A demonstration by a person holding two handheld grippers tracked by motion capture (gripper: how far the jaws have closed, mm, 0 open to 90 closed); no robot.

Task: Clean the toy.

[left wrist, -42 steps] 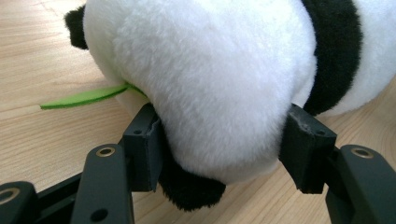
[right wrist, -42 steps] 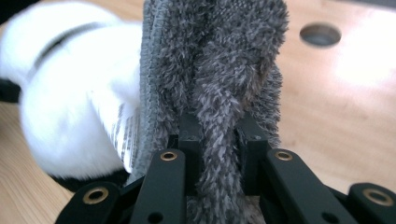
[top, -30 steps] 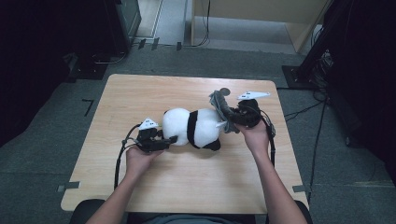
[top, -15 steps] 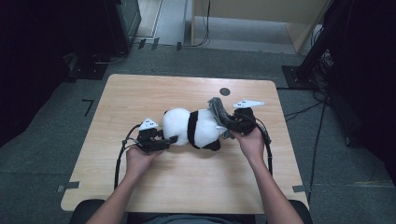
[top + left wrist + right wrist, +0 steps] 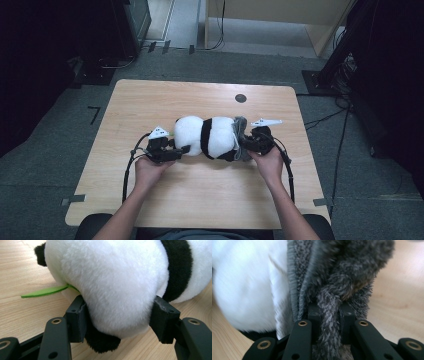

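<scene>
A black-and-white panda plush lies on its side in the middle of the wooden table. My left gripper is shut on its white left end; in the left gripper view both pads press into the plush on either side of my left gripper. A green felt leaf sticks out beneath it. My right gripper sits at the panda's right end, shut on a grey fuzzy knitted cloth. In the right gripper view the cloth bunches between my right gripper jaws, against the white plush.
A small black round mark lies on the table behind the panda. Cables trail from both grippers toward the near edge. Dark equipment and floor cables surround the table.
My right gripper has come down and slightly left with the grey cloth, bringing it against the panda's right end. The left gripper and the panda have stayed in place.
</scene>
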